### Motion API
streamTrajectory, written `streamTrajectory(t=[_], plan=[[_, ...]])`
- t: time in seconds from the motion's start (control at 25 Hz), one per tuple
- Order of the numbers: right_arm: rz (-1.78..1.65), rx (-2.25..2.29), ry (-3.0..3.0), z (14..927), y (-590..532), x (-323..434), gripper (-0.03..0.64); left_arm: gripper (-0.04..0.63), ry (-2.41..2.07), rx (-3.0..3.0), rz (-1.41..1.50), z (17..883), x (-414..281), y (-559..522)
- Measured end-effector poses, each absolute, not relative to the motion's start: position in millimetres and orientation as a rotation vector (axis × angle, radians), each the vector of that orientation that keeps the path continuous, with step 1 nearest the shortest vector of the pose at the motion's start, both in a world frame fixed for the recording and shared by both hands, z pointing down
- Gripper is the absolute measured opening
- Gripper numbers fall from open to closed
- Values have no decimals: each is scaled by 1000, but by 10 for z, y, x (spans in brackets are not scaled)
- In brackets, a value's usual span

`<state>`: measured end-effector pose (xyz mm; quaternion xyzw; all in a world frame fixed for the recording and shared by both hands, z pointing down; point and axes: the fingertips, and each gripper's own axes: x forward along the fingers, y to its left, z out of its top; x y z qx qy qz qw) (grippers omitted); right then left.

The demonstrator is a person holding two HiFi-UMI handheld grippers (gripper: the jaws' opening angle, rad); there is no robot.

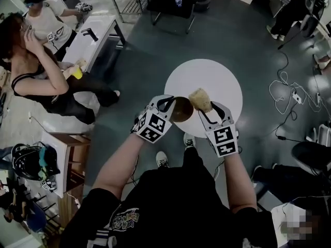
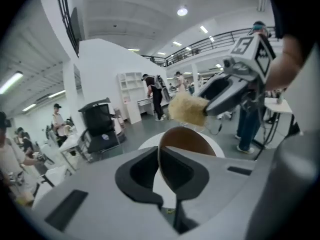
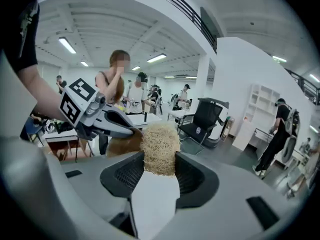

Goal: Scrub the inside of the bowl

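**Two grippers, one bowl: the scrubber is at the rim, not yet inside**

Head view. Both of my tools are close in front of my body, over the near edge of the round white table (image 1: 220, 74). My left gripper (image 1: 169, 106) is clamped on the rim of the brown bowl (image 1: 182, 110), which I carry free of the table. My right gripper (image 1: 208, 110) is closed on the straw-coloured scrubber (image 1: 200, 100). The scrubber lies just beside the bowl's far right edge. I cannot decide from here whether they touch.

Left gripper view. The jaws pinch the bowl's wall, one jaw on each face, so the bowl (image 2: 189, 141) stands on its edge before the camera. The scrubber (image 2: 187, 109) hangs over the top of the rim, at the tip of the right gripper (image 2: 209, 104).

Right gripper view. The jaws press the scrubber (image 3: 160, 146) from both sides, and a good part of it sticks out in front. The bowl (image 3: 122, 146) is behind it to the left, partly hidden, with the left gripper (image 3: 131, 130) on it.

My judgement is that the scrubbing itself is only about to begin. To do it well, I should turn the opening toward the scrubber, bring its free end onto the inner wall, and rub in circles from the bottom up to the rim. The left grip is only on a thin edge, so a hard push may twist the bowl out. I should press moderately, toward the side where the jaws support it.
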<state>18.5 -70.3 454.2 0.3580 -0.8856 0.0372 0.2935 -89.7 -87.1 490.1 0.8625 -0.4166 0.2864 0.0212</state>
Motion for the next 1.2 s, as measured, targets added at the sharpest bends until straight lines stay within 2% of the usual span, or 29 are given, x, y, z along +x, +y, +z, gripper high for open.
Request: streamTrajectory(t=[0.2,0.52,0.72,1.2], plan=[[-95,755,-2375,4541,-735,254,201,20,-866,2846,896,4888,-586,-595],[-186,560,-2361,4737,-535,140,201,20,-703,2917,921,4864,-389,-413],[-150,572,-2363,4780,-571,208,201,20,-731,2900,894,4867,-422,-494],[-20,709,-2346,4865,-575,458,201,20,-1126,2627,608,4712,-840,-955]])
